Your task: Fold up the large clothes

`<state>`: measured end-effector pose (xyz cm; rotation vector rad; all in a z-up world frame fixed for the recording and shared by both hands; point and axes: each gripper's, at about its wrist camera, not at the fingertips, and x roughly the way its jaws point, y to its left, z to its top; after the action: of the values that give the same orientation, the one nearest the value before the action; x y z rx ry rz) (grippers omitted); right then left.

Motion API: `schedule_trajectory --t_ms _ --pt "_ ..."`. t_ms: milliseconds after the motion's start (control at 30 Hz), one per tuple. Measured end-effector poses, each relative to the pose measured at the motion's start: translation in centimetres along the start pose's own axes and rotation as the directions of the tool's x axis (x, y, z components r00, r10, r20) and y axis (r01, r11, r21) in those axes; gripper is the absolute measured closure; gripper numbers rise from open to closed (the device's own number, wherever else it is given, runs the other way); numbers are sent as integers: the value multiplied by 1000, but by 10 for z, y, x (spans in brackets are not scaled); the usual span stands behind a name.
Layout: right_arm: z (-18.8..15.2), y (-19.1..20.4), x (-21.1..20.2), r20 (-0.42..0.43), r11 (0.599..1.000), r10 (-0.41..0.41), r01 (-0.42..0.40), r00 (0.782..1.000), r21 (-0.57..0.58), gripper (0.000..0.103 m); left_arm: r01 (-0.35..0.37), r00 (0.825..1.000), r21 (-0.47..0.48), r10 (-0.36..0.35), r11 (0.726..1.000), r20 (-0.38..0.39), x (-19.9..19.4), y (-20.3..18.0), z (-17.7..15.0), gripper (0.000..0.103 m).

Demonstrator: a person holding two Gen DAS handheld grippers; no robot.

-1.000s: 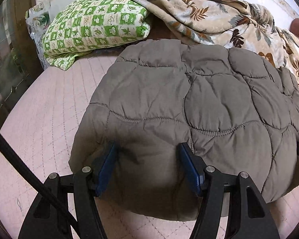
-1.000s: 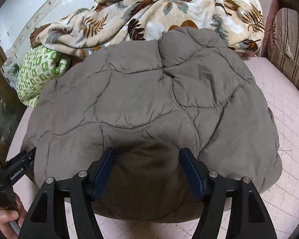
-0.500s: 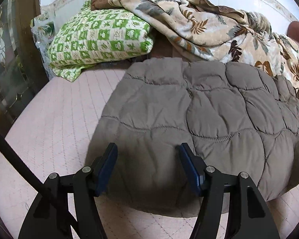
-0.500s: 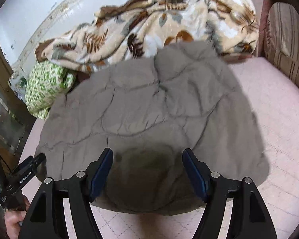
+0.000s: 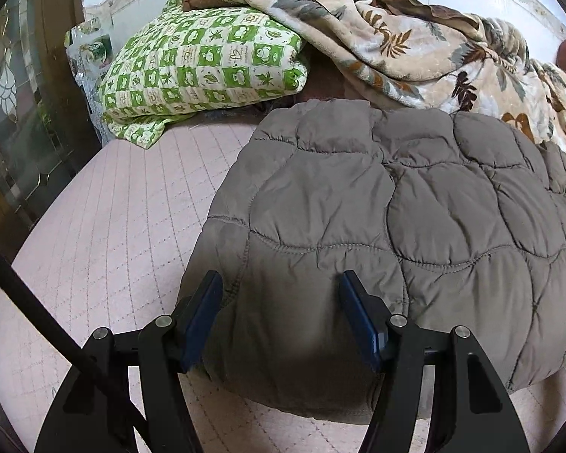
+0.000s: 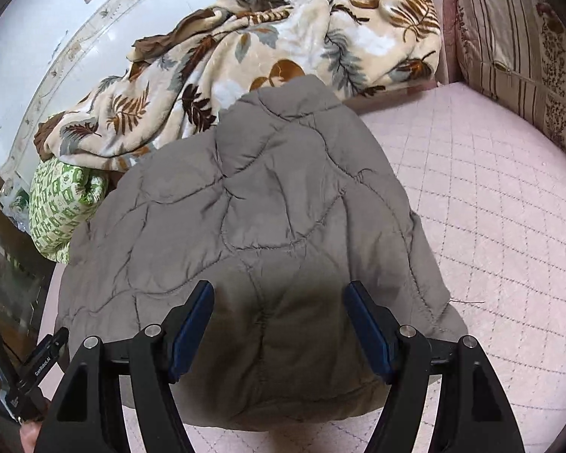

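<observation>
A grey-brown quilted jacket [image 5: 415, 207] lies folded into a puffy bundle on the pink quilted bed cover [image 5: 124, 207]. My left gripper [image 5: 281, 302] stands open over the bundle's near left corner; its blue pads touch no cloth. In the right wrist view the same jacket [image 6: 264, 207] fills the middle. My right gripper [image 6: 279, 309] hangs open above its near edge with nothing pinched. The left gripper's body [image 6: 45, 355] and the hand holding it show at the lower left of that view.
A green checked folded quilt [image 5: 203, 64] and a crumpled leaf-print blanket [image 5: 415, 37] lie behind the jacket against the wall. A striped cushion [image 6: 509, 30] stands at the far right. Bare pink cover [image 6: 490, 207] stretches right of the jacket. A glass-fronted cabinet [image 5: 19, 113] borders the left.
Both grippers have drawn back from the jacket, which now sits lower and smaller in view. The right gripper has shifted sideways and rolled, so more pink cover shows at its right. Jaws unchanged.
</observation>
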<state>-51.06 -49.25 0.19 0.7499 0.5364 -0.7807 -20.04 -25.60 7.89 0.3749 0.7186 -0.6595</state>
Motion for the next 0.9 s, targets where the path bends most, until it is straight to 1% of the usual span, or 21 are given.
schedule_trajectory --t_ms 200,467,700,833,900 --pt "-2 -4 9 -20 1000 3 -3 1000 11 27 -1 1000 2 1 1000 -3 2 1 0 39" --pt "0 -5 7 -29 1000 15 -15 999 14 27 0 1000 -1 0 1000 -1 1 1 1 39" --pt "3 -4 -7 -6 998 42 -42 999 38 27 -3 1000 -9 3 1000 6 0 4 2 39" --pt "7 -5 -14 29 999 32 -33 999 37 27 -9 1000 -20 9 1000 10 -1 7 3 39" --pt "9 -9 -14 33 999 22 -24 999 45 27 -13 1000 -26 13 1000 10 -1 8 4 39"
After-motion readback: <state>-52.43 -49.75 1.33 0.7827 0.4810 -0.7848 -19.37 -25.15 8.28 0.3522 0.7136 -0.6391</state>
